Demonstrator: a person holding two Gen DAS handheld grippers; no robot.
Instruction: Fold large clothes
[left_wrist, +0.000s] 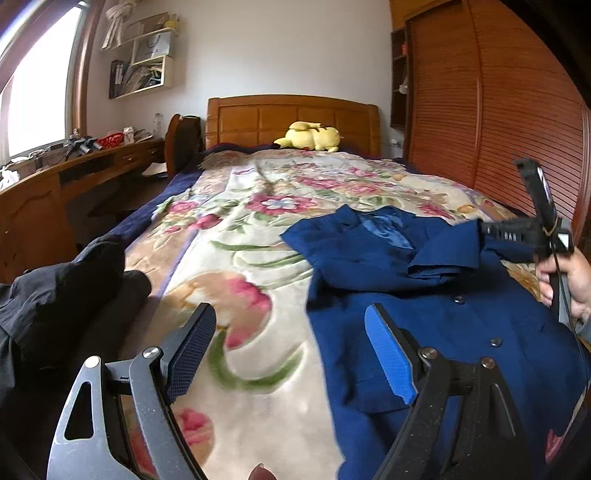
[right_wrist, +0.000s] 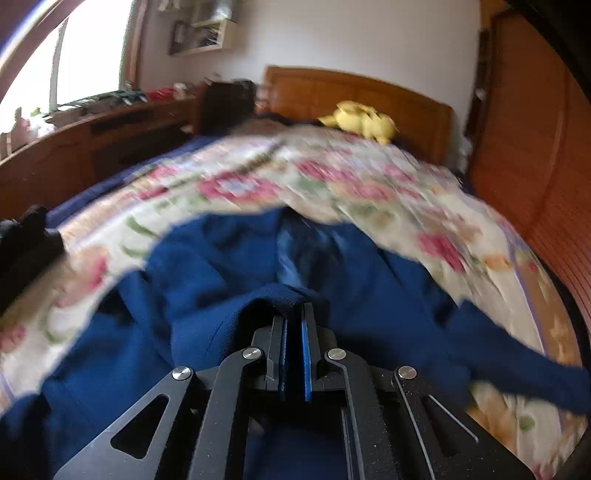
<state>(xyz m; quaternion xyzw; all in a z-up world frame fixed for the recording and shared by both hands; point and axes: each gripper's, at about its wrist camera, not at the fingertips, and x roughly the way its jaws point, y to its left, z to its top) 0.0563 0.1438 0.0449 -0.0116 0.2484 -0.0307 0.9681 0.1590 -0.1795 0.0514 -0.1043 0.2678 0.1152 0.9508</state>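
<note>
While sleeve lifted: clamped between right gripper (right_wrist: 295, 325) fingers, pads together on cloth.
Left gripper (left_wrist: 291, 347): fingers apart, empty, hovering at hem edge.
Blue coat (left_wrist: 424, 295): spread on bed (left_wrist: 258, 236), right side.
Risk: thin pinch slipping; sleeve dropping, bunching.

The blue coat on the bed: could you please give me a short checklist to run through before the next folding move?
1. Right gripper shut on blue coat fabric: ok.
2. Left gripper open and free: ok.
3. Coat flat on the floral blanket: not ok, bunched near the collar.
4. Black garment apart from the coat: ok.
5. Sleeve positions: cannot tell, right view blurred.
</note>
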